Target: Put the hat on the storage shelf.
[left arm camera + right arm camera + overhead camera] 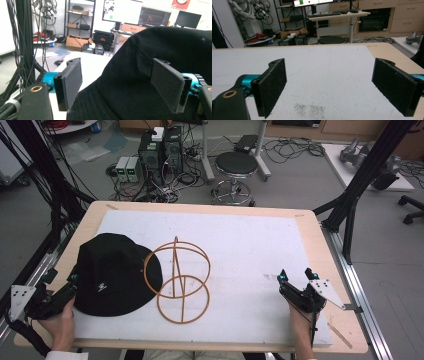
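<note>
A black bucket hat [114, 274] with a small white logo lies on the left of the white mat [250, 245]. Its brim overlaps a thin brown wire stand [177, 280] made of two rings joined by upright rods, which sits at the mat's middle. My left gripper [74, 281] is open at the hat's left brim; in the left gripper view the hat [160, 57] lies between the two spread pads [71, 82]. My right gripper [295, 276] is open over bare mat at the right, its pads [272, 85] wide apart with nothing between them.
The wooden table [320, 235] edges frame the mat. Beyond the table stand a black stool [236, 167], computer boxes [160, 150] and tangled cables on the floor. Black frame struts [370, 165] rise at the right, and cables hang at the left.
</note>
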